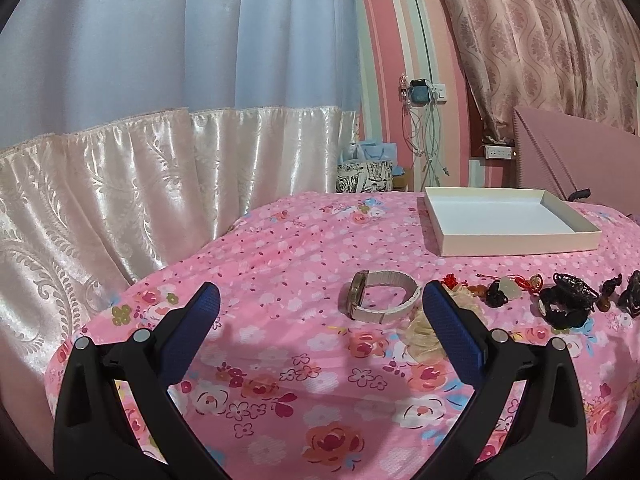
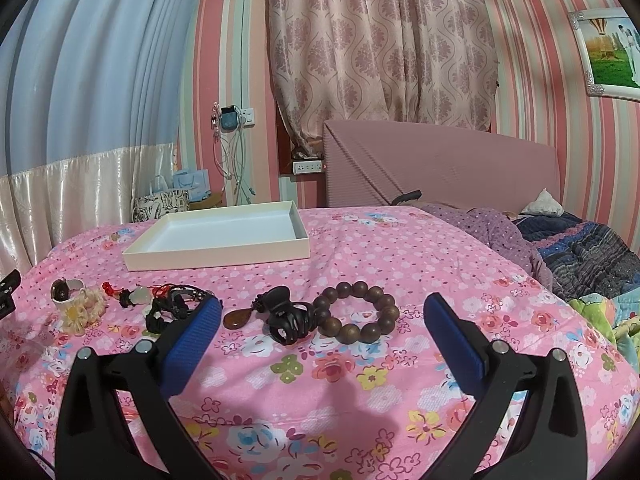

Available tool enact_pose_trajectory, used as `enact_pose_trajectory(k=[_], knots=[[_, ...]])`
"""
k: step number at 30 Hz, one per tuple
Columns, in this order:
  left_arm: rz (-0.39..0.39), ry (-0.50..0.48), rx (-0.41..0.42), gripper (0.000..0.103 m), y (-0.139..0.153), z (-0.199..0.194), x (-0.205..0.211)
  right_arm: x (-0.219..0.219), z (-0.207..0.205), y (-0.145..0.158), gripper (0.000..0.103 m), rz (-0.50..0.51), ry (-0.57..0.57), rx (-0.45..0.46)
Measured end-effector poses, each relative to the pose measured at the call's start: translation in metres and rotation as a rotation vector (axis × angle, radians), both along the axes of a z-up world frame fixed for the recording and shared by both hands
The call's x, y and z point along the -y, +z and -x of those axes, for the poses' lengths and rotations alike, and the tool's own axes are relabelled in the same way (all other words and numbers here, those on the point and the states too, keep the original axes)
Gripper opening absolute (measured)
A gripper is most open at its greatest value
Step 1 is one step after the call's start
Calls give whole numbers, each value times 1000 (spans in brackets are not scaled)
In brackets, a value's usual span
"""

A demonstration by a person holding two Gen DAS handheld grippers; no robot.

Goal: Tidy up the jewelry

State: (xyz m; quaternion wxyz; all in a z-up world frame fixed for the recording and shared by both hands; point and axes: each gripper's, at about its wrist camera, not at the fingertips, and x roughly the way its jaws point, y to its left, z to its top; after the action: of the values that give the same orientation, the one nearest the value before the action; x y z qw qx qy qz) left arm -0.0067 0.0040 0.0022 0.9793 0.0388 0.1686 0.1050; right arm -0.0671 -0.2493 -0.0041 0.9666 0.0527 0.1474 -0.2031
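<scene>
Jewelry lies in a row on the pink flowered bedspread (image 1: pixel 304 384). In the left wrist view a white-band watch (image 1: pixel 378 297) lies just ahead of my open, empty left gripper (image 1: pixel 320 296), with a cream scrunchie (image 1: pixel 424 336) beside its right finger. Black cords and red-knot pendants (image 1: pixel 560 296) lie to the right. In the right wrist view a brown bead bracelet (image 2: pixel 356 312), a black hair claw (image 2: pixel 290 320) and a brown pendant (image 2: pixel 237 317) lie ahead of my open, empty right gripper (image 2: pixel 322 308). An empty white tray (image 2: pixel 218 236) sits behind; it also shows in the left wrist view (image 1: pixel 508 220).
A pink headboard (image 2: pixel 440 168) and crumpled blankets (image 2: pixel 580 248) are at the right of the bed. Curtains (image 1: pixel 160 120) hang close along the bed's left edge. Bags (image 1: pixel 366 172) and hanging cables (image 1: pixel 428 136) sit by the striped wall.
</scene>
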Motion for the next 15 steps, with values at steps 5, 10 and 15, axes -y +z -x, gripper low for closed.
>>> enact_pose_trajectory(k=[5, 10, 15], knots=[[8, -1, 7, 100, 0, -1, -2, 0, 0, 0, 101, 0, 0, 0], [13, -6, 17, 100, 0, 2, -4, -1, 0, 1, 101, -1, 0, 0], [30, -11, 34, 100, 2, 5, -8, 0, -1, -1, 101, 0, 1, -6]])
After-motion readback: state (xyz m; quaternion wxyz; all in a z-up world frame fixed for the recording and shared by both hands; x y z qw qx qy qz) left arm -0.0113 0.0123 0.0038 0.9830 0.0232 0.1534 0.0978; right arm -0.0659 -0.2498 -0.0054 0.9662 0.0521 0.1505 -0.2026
